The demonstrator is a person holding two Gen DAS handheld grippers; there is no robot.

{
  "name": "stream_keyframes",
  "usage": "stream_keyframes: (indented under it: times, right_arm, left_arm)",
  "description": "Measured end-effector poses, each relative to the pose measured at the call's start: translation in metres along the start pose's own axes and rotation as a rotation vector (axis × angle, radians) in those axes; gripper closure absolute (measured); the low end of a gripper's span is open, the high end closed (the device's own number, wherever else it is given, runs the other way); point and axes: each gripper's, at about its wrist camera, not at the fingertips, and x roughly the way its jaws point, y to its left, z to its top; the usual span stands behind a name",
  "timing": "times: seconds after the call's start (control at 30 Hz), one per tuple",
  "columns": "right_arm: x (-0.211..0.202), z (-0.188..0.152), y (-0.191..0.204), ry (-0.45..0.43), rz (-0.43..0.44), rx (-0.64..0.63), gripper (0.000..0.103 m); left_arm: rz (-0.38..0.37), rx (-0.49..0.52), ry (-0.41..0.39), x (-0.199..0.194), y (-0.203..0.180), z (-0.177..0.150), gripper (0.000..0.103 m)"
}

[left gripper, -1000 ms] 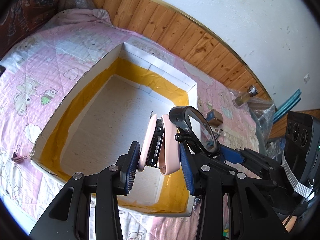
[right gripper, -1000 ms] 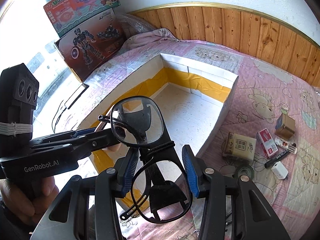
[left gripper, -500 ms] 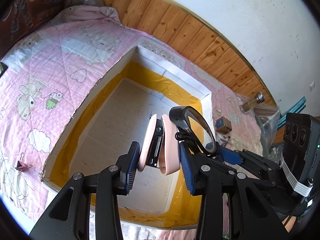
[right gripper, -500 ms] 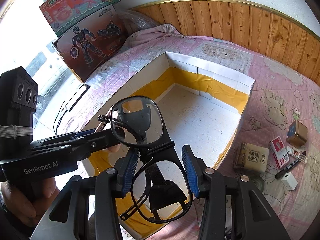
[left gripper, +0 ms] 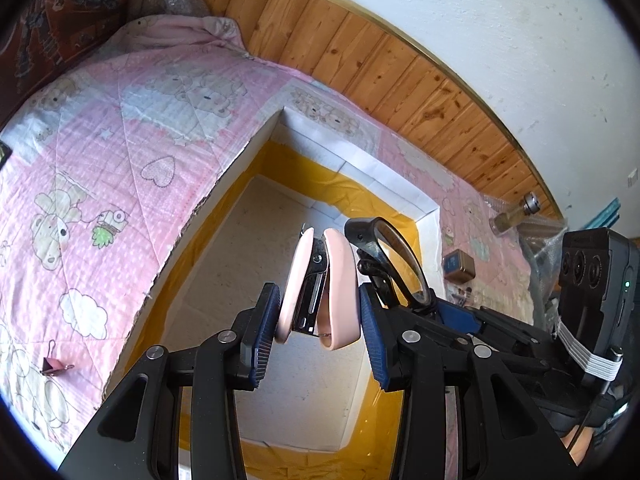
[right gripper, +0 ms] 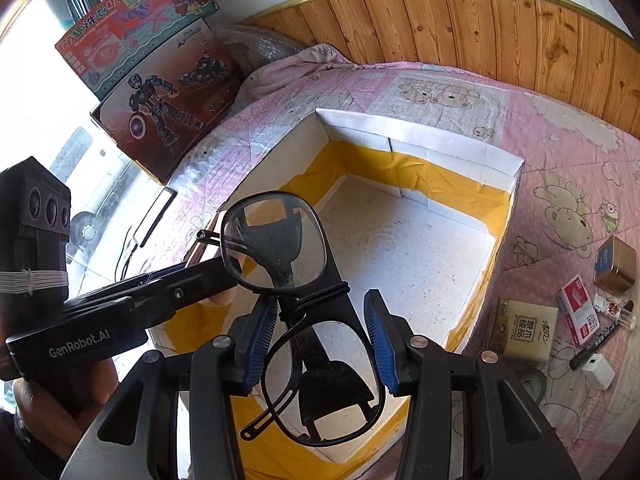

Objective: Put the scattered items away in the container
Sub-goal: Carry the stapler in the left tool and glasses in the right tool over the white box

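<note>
Left wrist view: my left gripper [left gripper: 318, 320] pinches one pink stapler [left gripper: 320, 284] between both pads, poised above the open box [left gripper: 352, 160] so that a release would likely drop it inside; one pair of glasses [left gripper: 394, 260] shows just beside it, one pink binder clip [left gripper: 54, 366] lies on the quilt [left gripper: 100, 140], well apart. Right wrist view: my right gripper [right gripper: 320, 340] clamps the glasses [right gripper: 296, 280] at the bridge, lenses stacked one above the other, over the same box [right gripper: 420, 140]. Its floor looks bare. On the quilt [right gripper: 560, 140] beyond its right wall lie one gold tin [right gripper: 614, 266], one brown carton [right gripper: 524, 334], one red packet [right gripper: 578, 308], one marker [right gripper: 600, 338] and one white plug [right gripper: 598, 372].
</note>
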Motion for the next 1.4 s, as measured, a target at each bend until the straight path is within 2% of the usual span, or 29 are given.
stream_keyframes:
  times: [0.53,1.07,1.2,1.4]
  right_arm:
    - [0.024,0.026,-0.029,0.017,0.036,0.127,0.056]
    - [0.046,0.055,-0.049,0.037,0.006,0.198,0.056]
    - [0.051,0.061,-0.048,0.046,-0.031,0.176,0.056]
    - [0.059,0.068,-0.035,0.061,-0.168,0.02,0.056]
  left_arm:
    - [0.02,0.025,0.037,0.031,-0.002,0.033,0.062]
    - [0.057,0.041,0.104,0.07,0.0,0.058,0.062]
    - [0.071,0.043,0.107,0.075,0.003,0.064,0.062]
    - [0.066,0.014,0.12,0.083,0.008,0.072,0.062]
